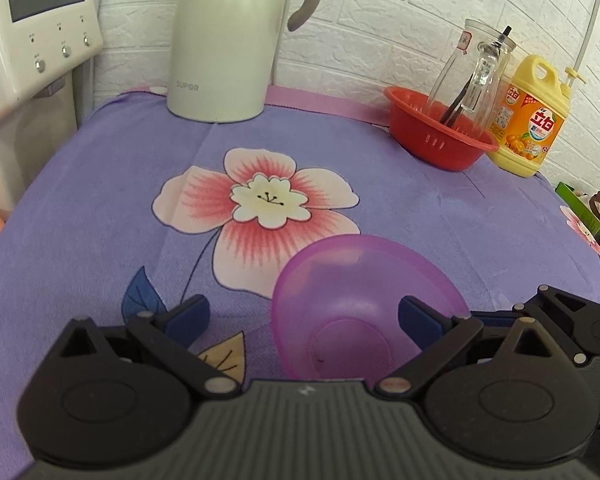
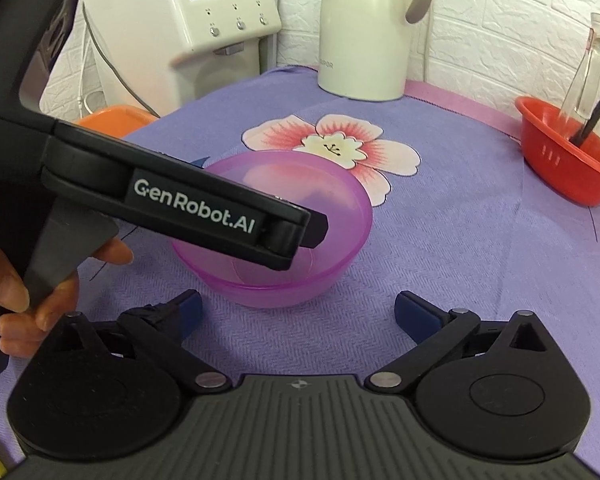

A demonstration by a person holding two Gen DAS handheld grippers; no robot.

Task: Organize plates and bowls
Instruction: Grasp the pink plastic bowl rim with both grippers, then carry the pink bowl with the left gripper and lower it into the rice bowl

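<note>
In the left wrist view, the left gripper (image 1: 302, 316) fills the bottom of the frame with its jaws spread wide; its right blue pad (image 1: 420, 314) sits inside the translucent purple bowl (image 1: 356, 292), which rests on the purple flowered cloth (image 1: 100, 200) in the lower centre, while the other pad lies outside the rim. A white SUPOR kettle (image 1: 224, 40) stands at top centre, a white dispenser (image 1: 40, 20) at upper left, and a red basket (image 1: 440, 136) holding a glass carafe (image 1: 472, 68) beside a yellow detergent bottle (image 1: 534, 120) at upper right. In the right wrist view, the right gripper (image 2: 298, 314) occupies the bottom, jaws apart and empty, just short of the bowl (image 2: 340, 220) at mid-frame. The left gripper (image 2: 314, 230) reaches in from the left, its tip over the bowl, held by a hand (image 2: 24, 288) at the lower left edge.
</note>
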